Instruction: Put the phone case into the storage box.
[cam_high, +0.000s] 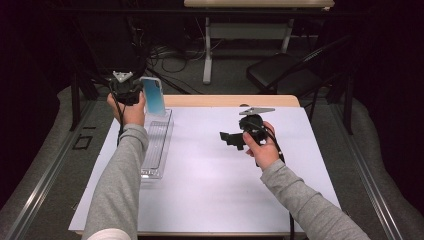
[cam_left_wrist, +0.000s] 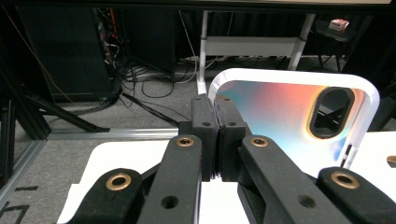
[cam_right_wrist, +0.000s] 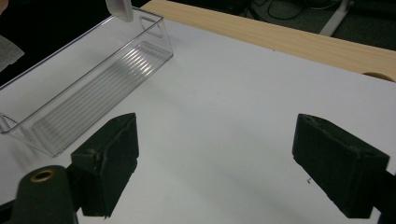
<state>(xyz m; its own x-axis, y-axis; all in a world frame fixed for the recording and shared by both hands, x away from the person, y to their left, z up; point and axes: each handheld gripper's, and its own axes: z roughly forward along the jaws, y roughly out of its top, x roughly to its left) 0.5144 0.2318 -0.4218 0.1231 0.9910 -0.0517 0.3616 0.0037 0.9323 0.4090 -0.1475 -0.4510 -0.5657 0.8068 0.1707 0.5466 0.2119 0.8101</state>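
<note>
A phone case (cam_high: 154, 96) with an iridescent blue-to-orange back and a white rim stands upright over the far end of a clear plastic tray (cam_high: 157, 145). My left gripper (cam_high: 131, 93) is shut on its edge. In the left gripper view the jaws (cam_left_wrist: 217, 105) pinch the case's (cam_left_wrist: 280, 112) white rim, and its camera cut-out faces me. My right gripper (cam_high: 232, 139) hovers open over the middle of the white sheet with nothing between its pads (cam_right_wrist: 215, 168). The tray (cam_right_wrist: 93, 79) lies to its left, with a corner of the case (cam_right_wrist: 119, 9) above it.
A white sheet (cam_high: 210, 175) covers the wooden table (cam_high: 230, 100). Beyond the table stand a black chair (cam_high: 280, 72), a white desk frame (cam_high: 207, 55) and loose cables on the floor. A metal rail (cam_high: 45, 175) runs along the left.
</note>
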